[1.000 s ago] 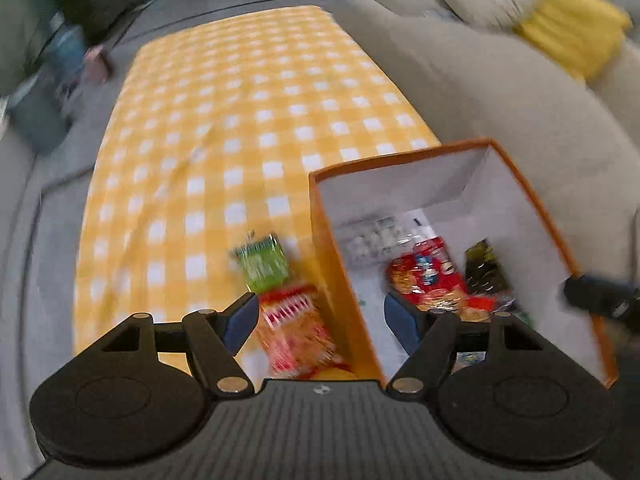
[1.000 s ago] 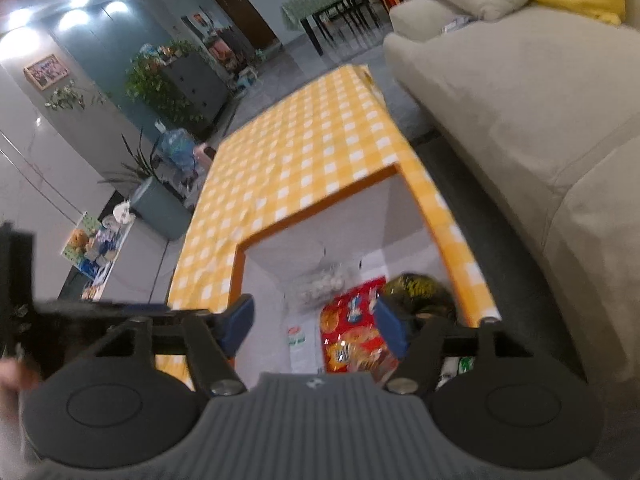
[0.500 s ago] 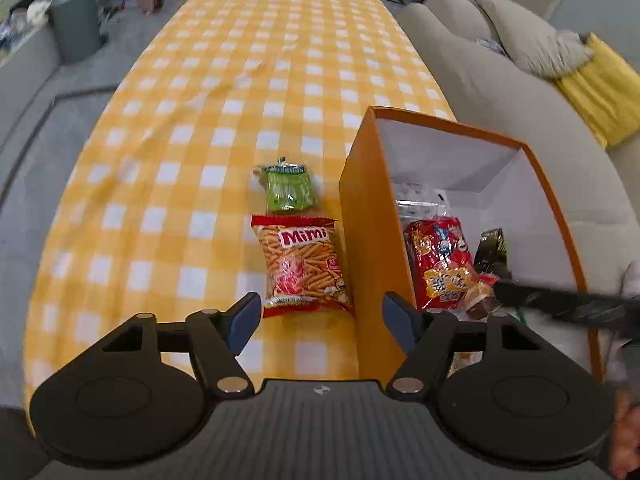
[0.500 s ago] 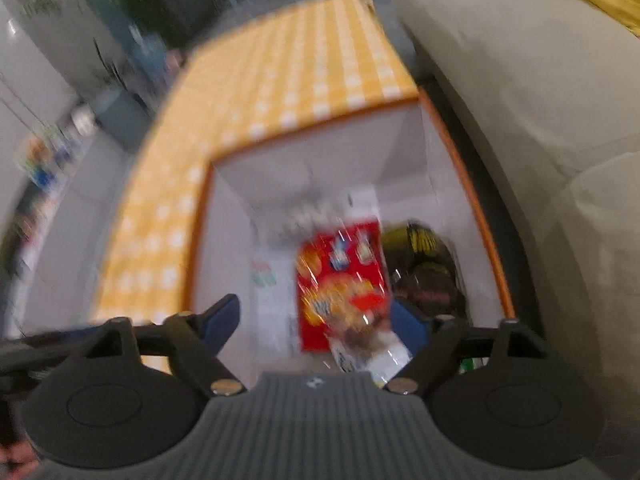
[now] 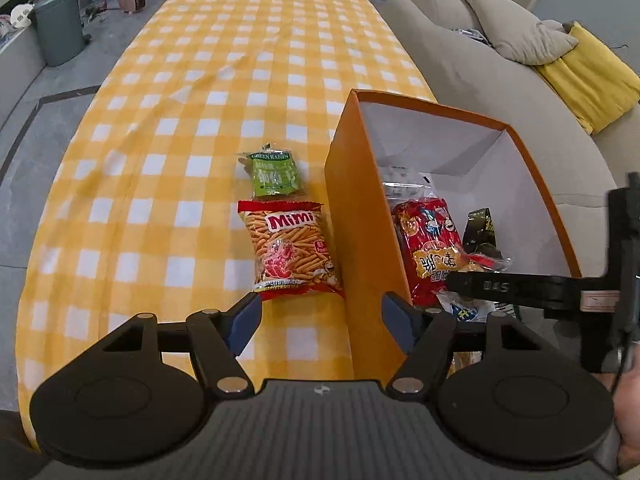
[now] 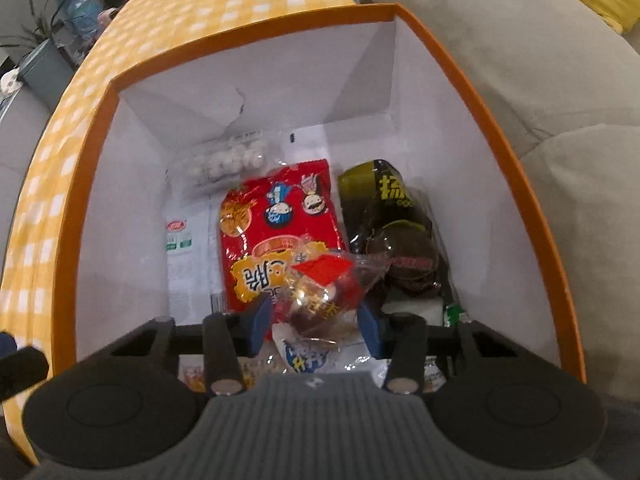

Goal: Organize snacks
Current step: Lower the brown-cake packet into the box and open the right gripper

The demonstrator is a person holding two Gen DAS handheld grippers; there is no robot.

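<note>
An orange box [image 5: 360,200] with white inner walls stands on the yellow checked tablecloth [image 5: 180,140]. Left of it lie a Mimi stick-snack packet [image 5: 292,252] and a green raisin packet [image 5: 274,174]. My left gripper [image 5: 320,318] hangs open and empty over the box's left wall, just short of the Mimi packet. My right gripper [image 6: 316,324] reaches down into the box [image 6: 472,92], its jaws closing. A clear packet with a red label [image 6: 320,292] sits between them, the pads close on either side. One of its fingers [image 5: 500,286] shows in the left wrist view.
Inside the box lie a red snack bag [image 6: 276,232], a dark green packet [image 6: 384,200], a clear bag of white balls [image 6: 228,160] and several flat packets. A beige sofa [image 5: 480,60] with a yellow cushion [image 5: 588,80] runs along the table's right. A grey bin [image 5: 58,28] stands far left.
My right gripper has dropped into the box and its jaws have narrowed around the clear red-labelled packet. My left gripper has sunk a little and settled over the box's left wall.
</note>
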